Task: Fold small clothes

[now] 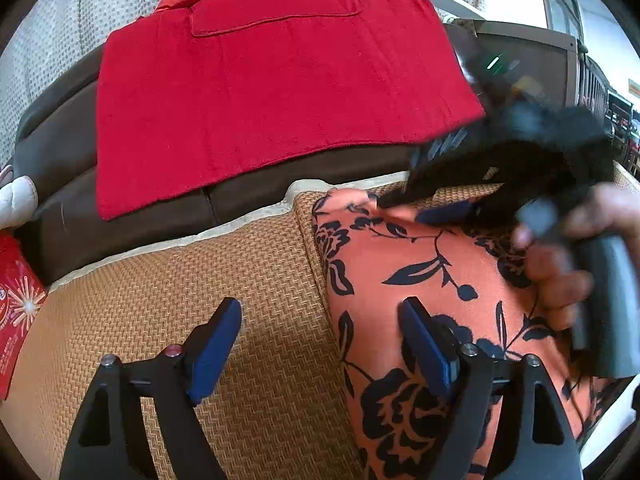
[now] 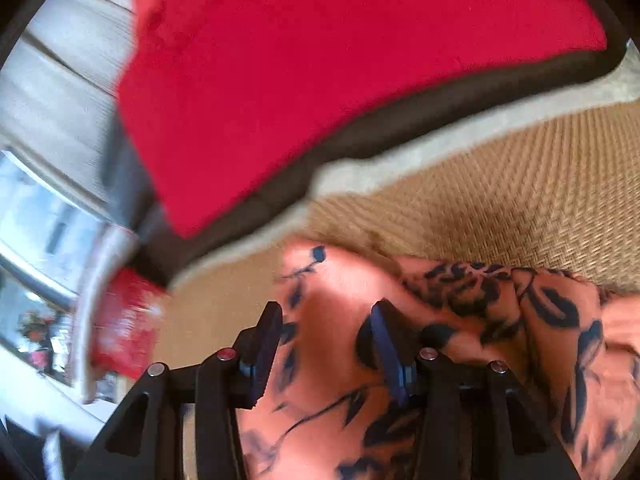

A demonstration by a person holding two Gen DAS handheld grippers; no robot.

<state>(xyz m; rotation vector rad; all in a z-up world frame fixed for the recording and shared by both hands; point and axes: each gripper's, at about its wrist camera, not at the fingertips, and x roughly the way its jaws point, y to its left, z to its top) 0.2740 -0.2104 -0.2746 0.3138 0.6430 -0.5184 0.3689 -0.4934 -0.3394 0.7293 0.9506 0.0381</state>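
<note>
An orange garment with a black flower print [image 1: 416,264] lies on a woven tan mat [image 1: 224,272]. My left gripper [image 1: 320,320] is open and empty, straddling the garment's left edge, its right finger over the cloth. My right gripper shows blurred in the left wrist view [image 1: 436,184], at the garment's far edge, held by a hand. In the right wrist view, the right gripper [image 2: 326,320] is open above the same garment [image 2: 460,320], which is bunched to its right; the picture is motion-blurred.
A red towel [image 1: 280,92] drapes over a dark brown sofa back [image 1: 120,208] behind the mat. A red printed box [image 1: 16,308] and a white soft thing [image 1: 16,196] sit at the left. Curtains and a window lie beyond.
</note>
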